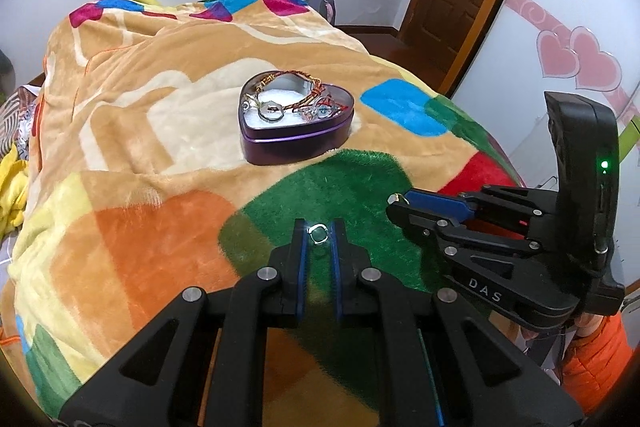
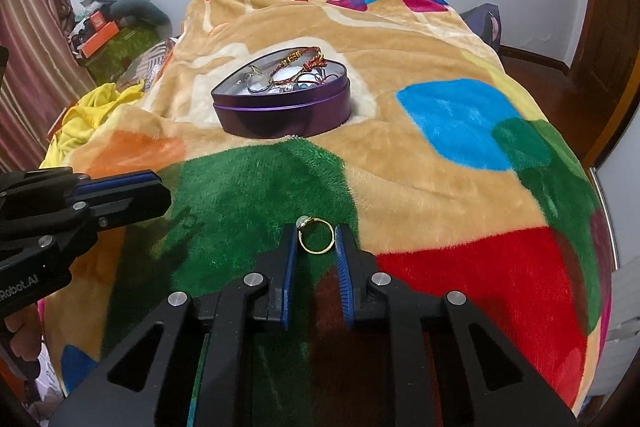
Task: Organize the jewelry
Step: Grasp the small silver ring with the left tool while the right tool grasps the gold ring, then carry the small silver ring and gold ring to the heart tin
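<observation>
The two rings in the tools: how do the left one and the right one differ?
The silver ring in the left tool is a pale, small band; the gold ring in the right tool is yellow and looks wider, with a pale stone at its top left. Both are pinched between blue pads above the blanket, outside the heart-shaped tin.

Heart-shaped tin (image 1: 296, 131) rests on the blanket (image 1: 160, 131) at 12 o'clock from both grippers, holding a bracelet (image 1: 296, 77) and other small pieces. Left gripper (image 1: 319, 233) lies nearer the viewer, a small ring (image 1: 319, 233) between its fingertips. Right gripper (image 2: 316, 237) stands at its 3 o'clock, a larger ring (image 2: 316, 237) between its fingertips.
</observation>
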{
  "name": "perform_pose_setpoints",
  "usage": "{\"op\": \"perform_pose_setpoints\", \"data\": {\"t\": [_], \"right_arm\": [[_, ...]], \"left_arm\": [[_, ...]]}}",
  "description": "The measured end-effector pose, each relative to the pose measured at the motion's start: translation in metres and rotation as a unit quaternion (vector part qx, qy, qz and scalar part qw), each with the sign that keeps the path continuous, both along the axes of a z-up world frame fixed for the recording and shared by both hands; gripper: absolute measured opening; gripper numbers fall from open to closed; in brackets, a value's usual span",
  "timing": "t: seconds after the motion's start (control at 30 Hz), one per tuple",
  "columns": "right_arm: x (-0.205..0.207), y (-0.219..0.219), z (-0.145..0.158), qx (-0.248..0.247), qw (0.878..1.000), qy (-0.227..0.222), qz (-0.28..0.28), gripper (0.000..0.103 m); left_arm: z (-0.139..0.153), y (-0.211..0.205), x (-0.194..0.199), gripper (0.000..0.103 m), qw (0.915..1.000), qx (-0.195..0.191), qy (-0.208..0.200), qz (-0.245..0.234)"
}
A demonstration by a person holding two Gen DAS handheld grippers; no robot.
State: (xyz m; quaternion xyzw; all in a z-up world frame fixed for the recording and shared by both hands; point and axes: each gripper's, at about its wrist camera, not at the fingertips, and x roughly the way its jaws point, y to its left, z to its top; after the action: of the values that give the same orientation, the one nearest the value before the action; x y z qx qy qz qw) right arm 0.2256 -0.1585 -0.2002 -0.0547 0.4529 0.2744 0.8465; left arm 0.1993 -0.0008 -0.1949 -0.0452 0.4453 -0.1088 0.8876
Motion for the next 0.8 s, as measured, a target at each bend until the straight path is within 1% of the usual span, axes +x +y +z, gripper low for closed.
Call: {"op": "perform_pose_setpoints", "data": {"t": [0.2,0.47,0.8], "right_arm": [[-0.003,0.002,0.011,0.001,1.000,-0.009,0.001,0.017],[-0.012,0.004,0.046,0.017,0.998,-0.054,0.004,0.017],[-0.012,0.011,0.086,0.051,0.993,-0.104,0.005,0.017]], "left_arm": [[0.014,0.003,-0.002,0.009,0.9999,-0.002,-0.016,0.004],[0.036,0.013,-0.004,0.009,0.9989,-0.005,-0.045,0.016],[0.057,0.029,0.003,0.009,0.9964,-0.008,-0.078,0.032]]}}
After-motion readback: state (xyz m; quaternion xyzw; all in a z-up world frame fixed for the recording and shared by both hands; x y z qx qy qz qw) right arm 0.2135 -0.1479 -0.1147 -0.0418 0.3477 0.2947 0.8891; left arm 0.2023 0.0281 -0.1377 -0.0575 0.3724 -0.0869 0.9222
